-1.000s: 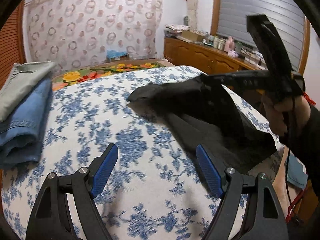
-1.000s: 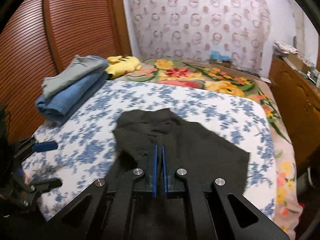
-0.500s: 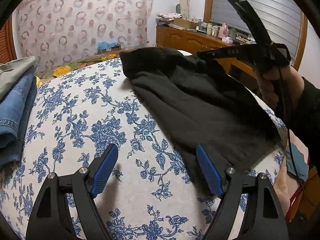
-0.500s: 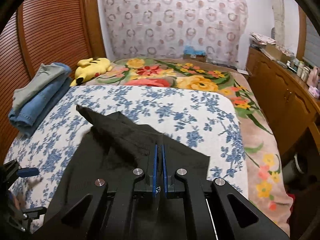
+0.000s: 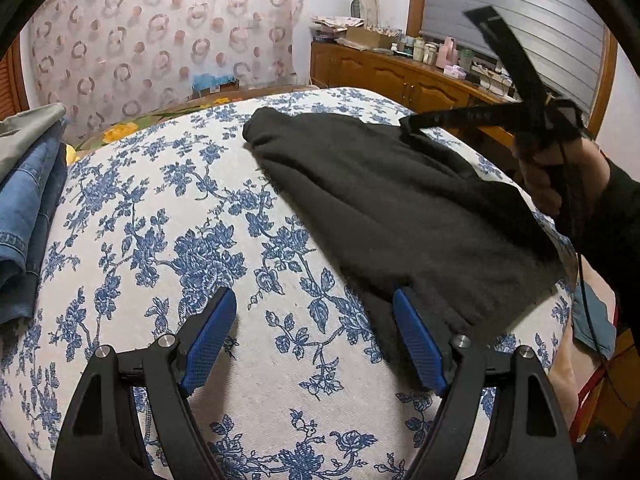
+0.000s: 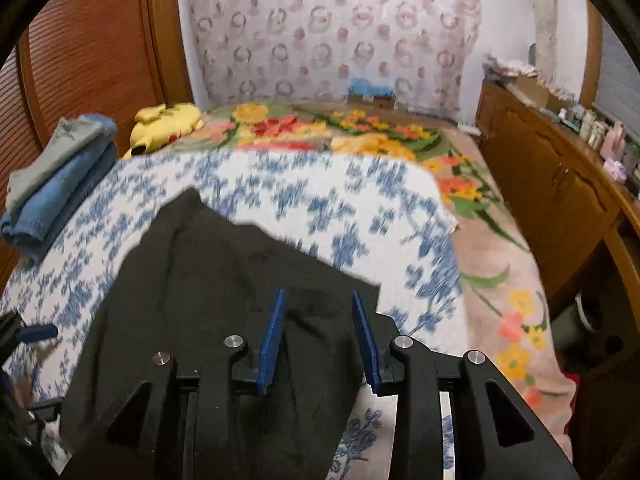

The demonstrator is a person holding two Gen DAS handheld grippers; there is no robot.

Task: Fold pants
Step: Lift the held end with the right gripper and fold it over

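The black pants [image 5: 400, 208] lie as a soft, matte, felt-like slab across the blue-flowered cloth [image 5: 168, 216] that covers the bed, its weave coarse and off-white between the printed vines. Seen from the left wrist, the pants run from a rounded, bunched end far up the cloth to a broad straight hem near the cloth's right edge — a rough folded trapezoid with a second layer showing along its lower border. The left gripper [image 5: 316, 336] hangs over the cloth just beside that lower border, its jaws spread wide with nothing between them; the blue ribbed pads [image 5: 208, 336] face only printed fabric, and the right-hand pad overlaps the pants' edge in the picture. The right gripper [image 6: 318, 336] sits low over the pants near their corner; its jaws have just been opening, and the dark fabric lies between the parted pads without being pinched. From the left wrist that same tool shows as black struts gripped by a hand [image 5: 556, 176] in a dark sleeve at the pants' far right corner. Past the cloth's left edge rests a stack of folded denim [image 6: 52, 196] topped by a grey-green garment [image 6: 60, 152], and beyond it a yellow plush toy [image 6: 168, 124] on the bright floral blanket [image 6: 360, 136].
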